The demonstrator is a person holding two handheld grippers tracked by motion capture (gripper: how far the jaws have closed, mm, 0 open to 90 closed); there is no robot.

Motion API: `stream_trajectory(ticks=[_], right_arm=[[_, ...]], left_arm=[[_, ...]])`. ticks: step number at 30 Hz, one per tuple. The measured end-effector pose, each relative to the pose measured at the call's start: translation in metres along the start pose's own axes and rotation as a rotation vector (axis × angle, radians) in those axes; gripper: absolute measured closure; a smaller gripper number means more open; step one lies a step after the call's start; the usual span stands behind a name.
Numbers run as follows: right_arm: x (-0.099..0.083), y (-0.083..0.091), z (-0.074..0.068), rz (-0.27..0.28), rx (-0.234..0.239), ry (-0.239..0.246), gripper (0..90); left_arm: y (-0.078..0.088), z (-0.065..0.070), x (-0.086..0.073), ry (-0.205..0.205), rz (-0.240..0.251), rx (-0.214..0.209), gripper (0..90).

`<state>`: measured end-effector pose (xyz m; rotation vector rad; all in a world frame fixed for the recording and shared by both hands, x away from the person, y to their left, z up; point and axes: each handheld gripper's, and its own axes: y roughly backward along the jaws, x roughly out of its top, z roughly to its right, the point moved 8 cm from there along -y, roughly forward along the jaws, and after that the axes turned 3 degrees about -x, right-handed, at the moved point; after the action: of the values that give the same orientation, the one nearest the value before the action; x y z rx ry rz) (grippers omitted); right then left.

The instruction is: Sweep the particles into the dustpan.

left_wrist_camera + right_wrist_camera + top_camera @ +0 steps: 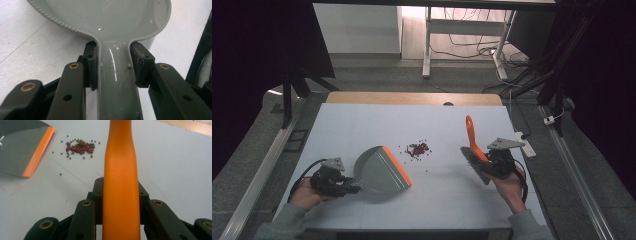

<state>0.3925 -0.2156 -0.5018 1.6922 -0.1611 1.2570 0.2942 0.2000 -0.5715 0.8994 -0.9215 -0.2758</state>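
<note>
A grey dustpan (379, 170) with an orange lip (397, 165) rests on the white table, its mouth facing right. My left gripper (348, 188) is shut on the dustpan's handle (116, 82), the jaws pressing both sides of it. A small pile of red and green beans (418, 149) lies just right of the lip; the beans (80, 147) also show in the right gripper view, beside the dustpan (22, 147). My right gripper (487, 161) is shut on a brush with an orange handle (120, 182); the handle (472, 137) points away from me and the grey bristles (474, 165) hang toward the table.
The white table (362, 125) has a wooden strip along its far edge (412, 98). A few stray beans (427, 171) lie toward the front. A power strip (526, 144) sits off the right edge. Desk legs and cables stand on the floor beyond.
</note>
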Motion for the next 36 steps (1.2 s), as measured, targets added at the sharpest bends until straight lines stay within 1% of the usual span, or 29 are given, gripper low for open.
stream_trajectory(ticks=[5, 9, 15, 20, 24, 29, 34, 36], right_arm=[[0.011, -0.013, -0.005, -0.007, 0.002, 0.026, 70.7], [0.019, -0.025, -0.01, -0.006, 0.014, 0.028, 70.7], [0.035, -0.042, -0.014, 0.006, 0.045, -0.004, 70.7], [0.048, -0.057, -0.013, 0.003, 0.045, -0.024, 70.7], [0.058, -0.071, -0.014, -0.01, 0.036, -0.02, 70.6], [0.067, -0.089, -0.014, -0.041, 0.024, -0.017, 70.7], [0.072, -0.107, -0.013, -0.077, 0.015, -0.011, 70.7], [0.073, -0.113, -0.012, -0.087, 0.012, -0.02, 70.7]], left_arm=[[0.001, -0.001, 0.0, 0.002, -0.001, 0.0, 61.3], [0.001, -0.001, 0.0, 0.002, -0.001, 0.0, 61.3], [0.0, -0.002, 0.0, 0.004, -0.001, -0.003, 61.3], [-0.001, -0.002, 0.001, 0.006, 0.0, -0.009, 61.3], [-0.001, -0.002, 0.001, 0.005, 0.0, -0.013, 61.3], [-0.001, -0.001, 0.002, 0.002, -0.001, -0.021, 61.3], [-0.002, -0.001, 0.002, -0.001, -0.005, -0.026, 61.3], [-0.002, -0.001, 0.002, -0.002, -0.003, -0.024, 61.3]])
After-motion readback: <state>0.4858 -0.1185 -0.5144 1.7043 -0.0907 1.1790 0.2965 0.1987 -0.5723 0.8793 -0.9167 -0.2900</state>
